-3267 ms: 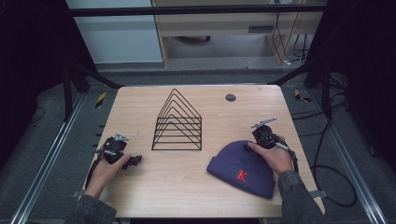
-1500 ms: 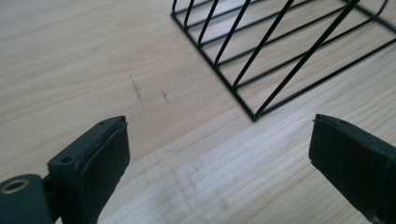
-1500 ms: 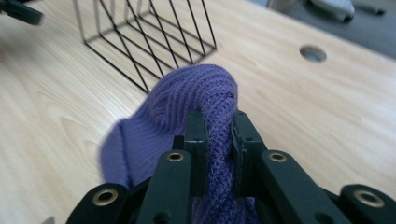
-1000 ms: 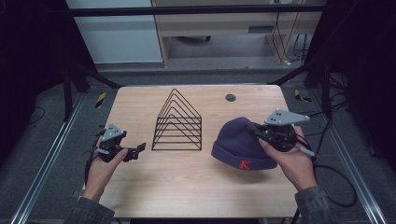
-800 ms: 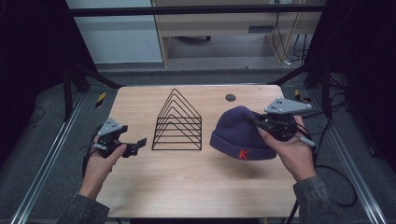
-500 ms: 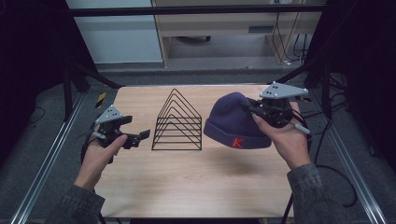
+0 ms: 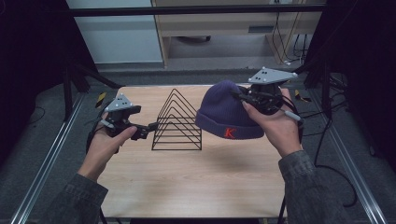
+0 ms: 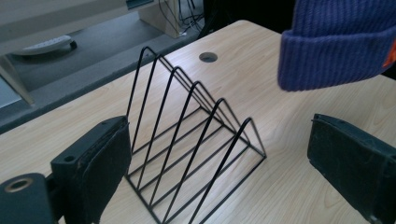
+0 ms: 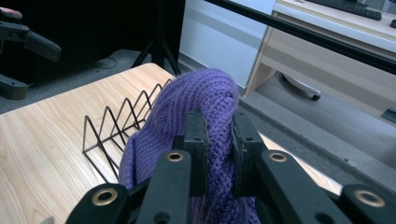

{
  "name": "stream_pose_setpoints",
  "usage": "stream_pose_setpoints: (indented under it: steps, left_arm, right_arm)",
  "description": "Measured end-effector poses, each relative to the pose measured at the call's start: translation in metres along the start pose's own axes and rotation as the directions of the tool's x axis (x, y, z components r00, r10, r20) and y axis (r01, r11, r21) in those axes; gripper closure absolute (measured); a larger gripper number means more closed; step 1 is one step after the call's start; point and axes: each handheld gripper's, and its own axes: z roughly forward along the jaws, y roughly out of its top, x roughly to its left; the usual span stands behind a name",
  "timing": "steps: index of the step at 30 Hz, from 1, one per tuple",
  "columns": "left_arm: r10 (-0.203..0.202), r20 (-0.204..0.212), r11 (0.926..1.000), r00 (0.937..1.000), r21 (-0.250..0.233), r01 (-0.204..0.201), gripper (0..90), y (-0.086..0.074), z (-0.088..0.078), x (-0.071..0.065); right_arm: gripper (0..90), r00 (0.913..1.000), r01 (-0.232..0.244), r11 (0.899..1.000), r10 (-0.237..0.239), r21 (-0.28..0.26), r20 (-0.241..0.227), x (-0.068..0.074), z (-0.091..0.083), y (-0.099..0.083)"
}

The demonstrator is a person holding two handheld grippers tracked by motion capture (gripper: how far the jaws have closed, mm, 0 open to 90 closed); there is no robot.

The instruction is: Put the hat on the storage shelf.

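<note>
A purple knit beanie (image 7: pixel 226 114) with an orange K hangs in the air above the table's right half, just right of a black wire rack (image 7: pixel 178 121). My right gripper (image 7: pixel 243 97) is shut on a fold of the beanie (image 9: pixel 196 116), knit pinched between its pads (image 9: pixel 198 140). My left gripper (image 7: pixel 150 129) is raised at the rack's left side and stands open with nothing between its fingers (image 8: pixel 100 163). In the left gripper view the rack (image 8: pixel 196 140) stands on the wood just ahead and the beanie's cuff (image 8: pixel 336 60) hangs at the top right.
The wooden table (image 7: pixel 187 186) has bare wood in front of the rack. A round cable hole (image 8: pixel 208 57) lies near the far edge. Metal frame rails (image 7: pixel 51 154) run along both sides, and a desk and cables stand beyond the table.
Both hands have risen. The right gripper has lifted the beanie off the table and carried it left, toward the rack. The left gripper has moved up and closer to the rack.
</note>
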Motion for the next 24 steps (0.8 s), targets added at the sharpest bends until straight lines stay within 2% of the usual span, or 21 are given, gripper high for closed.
stream_pose_setpoints:
  steps: [6, 14, 18, 24]
  left_arm:
    - [0.001, 0.010, 1.0000, 0.9999, -0.005, -0.001, 7.1, 0.012, 0.005, -0.002]
    - [0.043, 0.012, 0.9990, 0.9990, -0.012, -0.043, 8.5, 0.031, 0.004, -0.010]
    - [0.042, 0.029, 0.9990, 0.9987, -0.016, -0.041, 9.7, 0.033, 0.007, -0.012]
    - [0.042, 0.056, 0.9989, 0.9975, -0.022, -0.041, 9.9, 0.035, 0.009, -0.015]
  right_arm:
    - [79.4, 1.0000, 0.006, 1.000, -0.006, -0.011, -0.002, 0.002, 0.007, 0.011]
    - [79.3, 0.9999, 0.000, 0.999, -0.001, -0.040, -0.010, 0.008, 0.017, 0.037]
    - [79.2, 0.9997, 0.010, 0.999, -0.011, -0.052, -0.020, 0.015, 0.026, 0.048]
    - [79.1, 0.9993, 0.016, 0.999, -0.017, -0.048, -0.034, 0.021, 0.035, 0.053]
